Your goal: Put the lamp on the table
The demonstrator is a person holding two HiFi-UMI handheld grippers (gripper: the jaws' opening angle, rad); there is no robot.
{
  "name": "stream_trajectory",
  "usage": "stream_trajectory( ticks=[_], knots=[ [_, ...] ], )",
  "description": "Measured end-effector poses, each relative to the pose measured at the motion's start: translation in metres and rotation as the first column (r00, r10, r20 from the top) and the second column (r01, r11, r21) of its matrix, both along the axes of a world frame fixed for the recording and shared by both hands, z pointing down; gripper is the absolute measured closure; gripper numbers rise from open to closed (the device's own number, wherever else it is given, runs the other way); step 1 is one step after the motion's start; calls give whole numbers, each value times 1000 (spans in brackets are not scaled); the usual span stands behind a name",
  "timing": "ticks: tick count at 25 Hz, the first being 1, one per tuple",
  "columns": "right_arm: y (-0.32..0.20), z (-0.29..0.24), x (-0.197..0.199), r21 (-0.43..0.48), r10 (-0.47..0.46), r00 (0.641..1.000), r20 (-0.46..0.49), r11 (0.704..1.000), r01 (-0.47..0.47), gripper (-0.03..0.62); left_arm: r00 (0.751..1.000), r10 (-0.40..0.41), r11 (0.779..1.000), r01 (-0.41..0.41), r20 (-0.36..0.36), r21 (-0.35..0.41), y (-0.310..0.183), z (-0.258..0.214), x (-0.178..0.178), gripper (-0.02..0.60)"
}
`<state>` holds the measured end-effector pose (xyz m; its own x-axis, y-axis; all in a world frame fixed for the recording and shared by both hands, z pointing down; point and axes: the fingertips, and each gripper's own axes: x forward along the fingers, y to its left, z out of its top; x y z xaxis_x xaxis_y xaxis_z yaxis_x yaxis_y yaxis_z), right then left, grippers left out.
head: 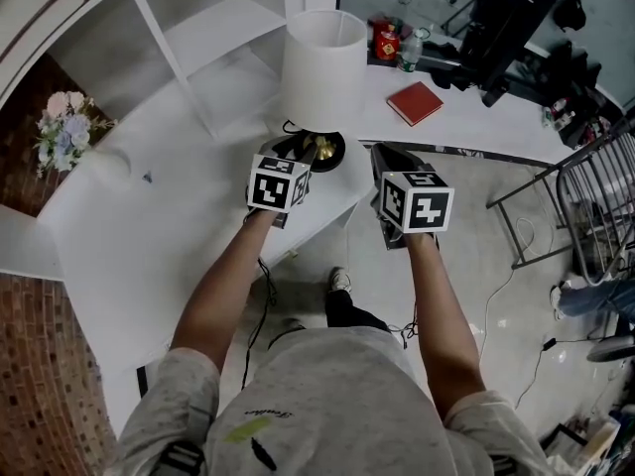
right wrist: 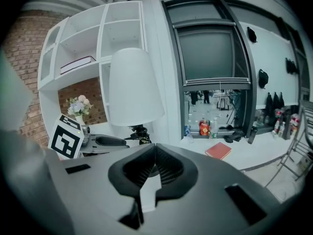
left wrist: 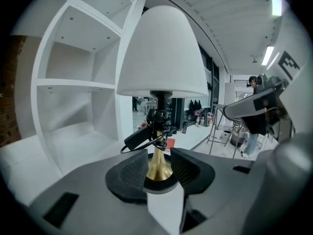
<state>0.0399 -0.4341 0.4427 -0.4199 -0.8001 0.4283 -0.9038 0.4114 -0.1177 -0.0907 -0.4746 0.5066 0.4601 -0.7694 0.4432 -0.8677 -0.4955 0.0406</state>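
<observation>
The lamp, with a white shade (head: 322, 67), brass stem (left wrist: 159, 165) and round black foot (head: 332, 153), stands upright on the white table (head: 169, 216) near its front edge. A coiled black cord with a switch (left wrist: 146, 133) hangs on the stem. My left gripper (head: 313, 159) is at the foot, and its jaws stand open on either side of the brass stem (left wrist: 159, 169) without squeezing it. To the right of the lamp, my right gripper (head: 387, 162) hovers past the table edge with its jaws shut (right wrist: 156, 149) on nothing. The right gripper view also shows the lamp (right wrist: 134, 87).
White shelves (head: 198, 28) rise behind the lamp. A red book (head: 415, 102), a red can (head: 386, 42) and a bottle (head: 410, 51) sit on the counter at the back right. Flowers (head: 64, 127) stand at the left. A metal rack (head: 595, 206) is on the floor at right.
</observation>
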Motion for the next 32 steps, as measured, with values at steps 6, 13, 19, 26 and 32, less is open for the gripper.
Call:
stream_trajectory(
  ticks=[6,13,19,26,32],
  knots=[
    [4,-12,-6,20,-9,1000,15,1000,8,588,1000,-5,1000,5,1,29,13,-23,-6,456],
    [10,-28,-10,43,-11,1000,28,999,10,588,1000,-13,997,13,-1,71,28,-55,-11,488],
    [16,-39,-10,63,-2,999,33,998,0,588,999,-35,994,39,-37,104,41,-85,-18,522],
    [21,-48,-13,81,7,999,39,997,-10,588,999,-13,989,17,-31,146,54,-112,-21,529],
    [25,-58,-18,104,-2,1000,21,995,0,588,1000,-21,986,19,8,164,62,-120,-27,557]
  ],
)
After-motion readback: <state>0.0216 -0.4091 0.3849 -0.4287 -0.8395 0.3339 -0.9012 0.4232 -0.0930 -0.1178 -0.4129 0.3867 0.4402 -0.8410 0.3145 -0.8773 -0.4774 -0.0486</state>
